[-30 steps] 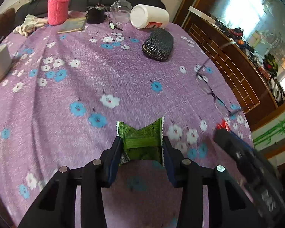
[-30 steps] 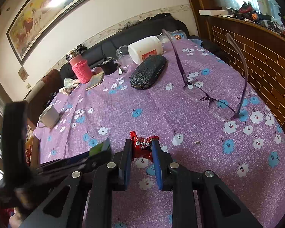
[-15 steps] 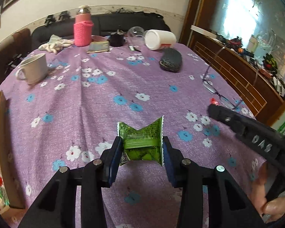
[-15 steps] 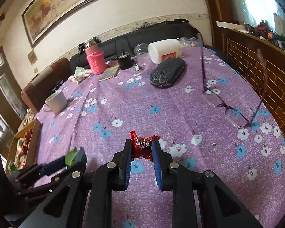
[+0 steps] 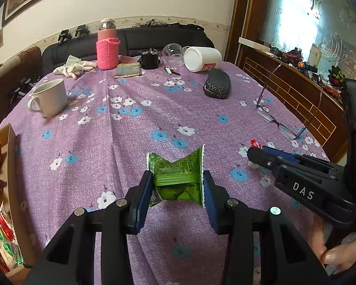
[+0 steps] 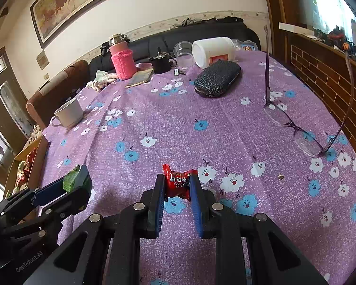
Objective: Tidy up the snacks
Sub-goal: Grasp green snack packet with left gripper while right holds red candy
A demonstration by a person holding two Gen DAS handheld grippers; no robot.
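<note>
My left gripper point(image 5: 178, 180) is shut on a green snack packet point(image 5: 176, 175), pinched at its middle and held above the purple flowered tablecloth point(image 5: 130, 128). A small red wrapped candy point(image 6: 179, 181) is clamped in my right gripper point(image 6: 177, 182), also off the cloth. From the left wrist view the right gripper point(image 5: 258, 152) comes in from the right, a bit of red candy point(image 5: 255, 143) showing at its tip. In the right wrist view the left gripper point(image 6: 73, 182) sits low left with the green packet point(image 6: 71, 178). A cardboard box point(image 5: 11, 190) with snack packets lies at the table's left edge.
A white mug point(image 5: 51, 97) stands at the left of the table. Purple glasses point(image 6: 296, 128) rest upside down at the right. At the back are a black glasses case point(image 6: 217, 78), a white jar point(image 6: 213, 51) on its side, a pink-sleeved bottle point(image 6: 122, 61), a clear cup and a notebook.
Both grippers drew back toward the near edge and turned left with their snacks, bringing the mug and the cardboard box into view. Both grips stayed the same.
</note>
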